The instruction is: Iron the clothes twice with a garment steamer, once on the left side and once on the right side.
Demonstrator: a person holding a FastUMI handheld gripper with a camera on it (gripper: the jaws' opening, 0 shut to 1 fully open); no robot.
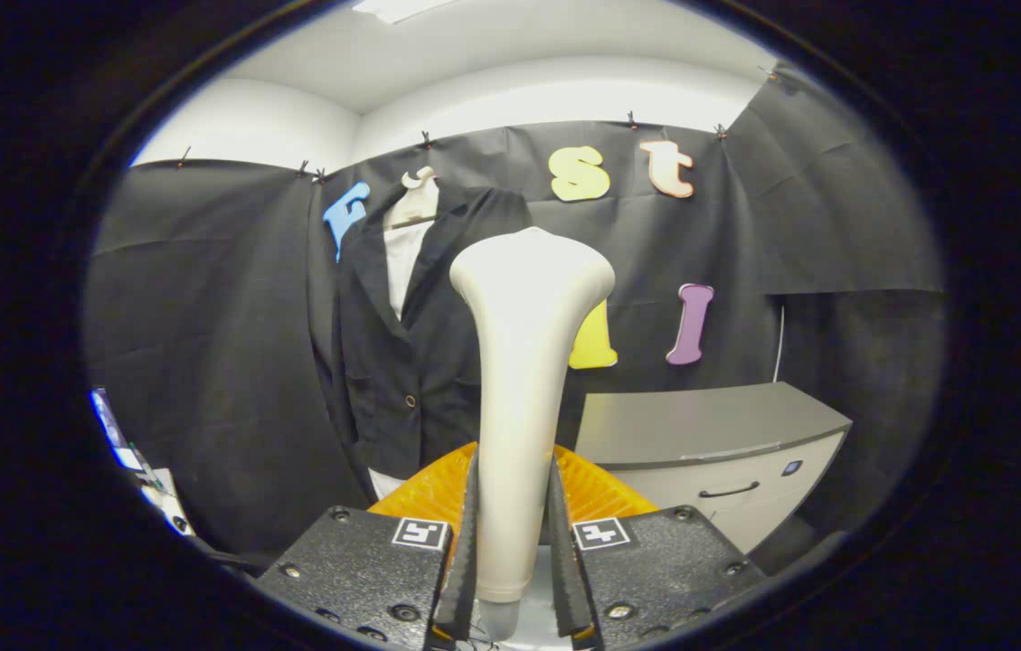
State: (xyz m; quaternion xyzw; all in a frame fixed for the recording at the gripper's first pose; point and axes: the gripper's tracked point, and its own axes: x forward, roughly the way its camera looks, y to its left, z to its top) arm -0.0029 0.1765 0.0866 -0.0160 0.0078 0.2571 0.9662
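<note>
Cream plastic steamer (524, 362) upright at frame centre, gripper (515, 542) clamped on its handle with both fingers pressing, black jacket (411, 334) hanging upper left beyond it, grey cabinet (718, 452) lower right.

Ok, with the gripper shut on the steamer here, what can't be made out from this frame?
- Gripper view: the garment steamer hides the right half of the black jacket.
- Steamer's outlet face: turned away.
- Its base: cut off below the gripper.
- Orange object behind the fingers: mostly covered, unidentifiable.
- Cabinet label: too small.
</note>
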